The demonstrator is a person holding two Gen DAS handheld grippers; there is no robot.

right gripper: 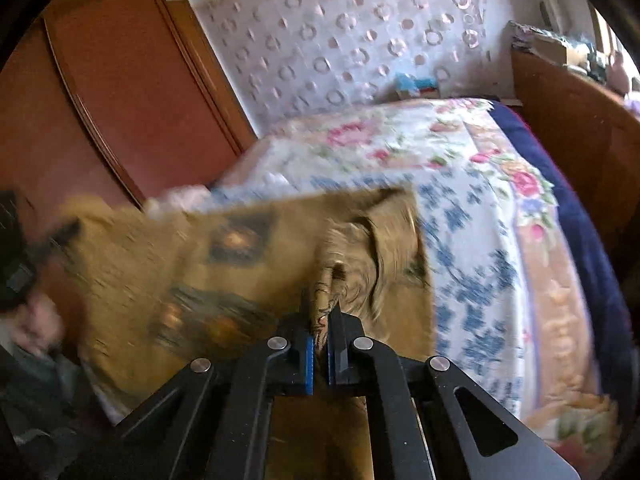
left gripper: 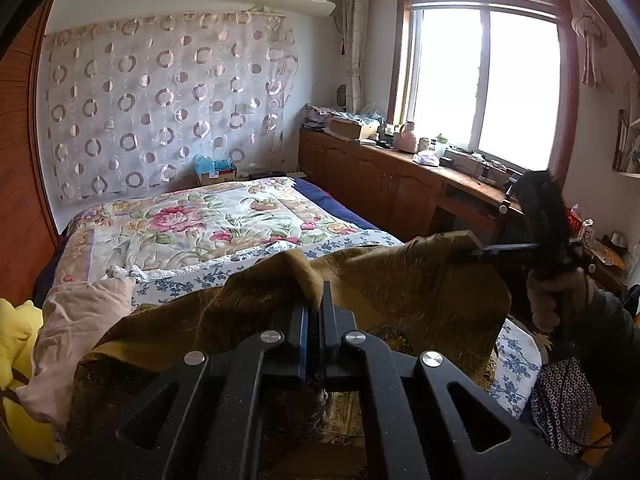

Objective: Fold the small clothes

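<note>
We find the brown patterned garment (left gripper: 400,284) raised above the near end of the bed (left gripper: 208,216), not lying flat on it. The left tongs (left gripper: 316,308) are pressed together on a fold of its near edge, and the right tongs (right gripper: 322,312) pinch a bunched corner of the same cloth. We judge this two-point hold serves to stretch one edge taut, so the cloth hangs open over the bed and can be laid down or doubled over squarely. The right wrist view is blurred. A pink garment (left gripper: 80,320) and a yellow one (left gripper: 16,332) lie crumpled on the bed to the left of the held cloth, apparently awaiting folding.
</note>
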